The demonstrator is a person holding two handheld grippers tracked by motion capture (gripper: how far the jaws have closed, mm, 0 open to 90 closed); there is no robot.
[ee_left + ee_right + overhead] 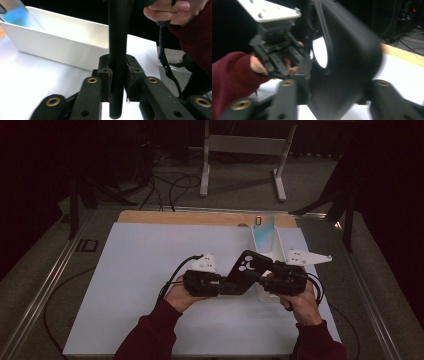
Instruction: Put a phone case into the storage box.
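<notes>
My left gripper (117, 86) pinches the black slotted spatula (245, 270) by its handle: in the left gripper view both pads press flat against the dark shaft, whose lower end is cut off by the frame's bottom edge. My right gripper (332, 100) has its jaws either side of the spatula's broad blade; that view is blurred, the blade hides the pads, and I cannot tell whether they press on it or stand just off it. From the high view the spatula spans the gap between the two grippers, held above the white mat (140, 270), its blade tilted up over the near end of the white tray (264, 242). The tray's near end is hidden behind my right hand (300, 302). A pale blue object (263, 226) leans in the tray's far end, too small to identify. The far floor is dark.
</notes>
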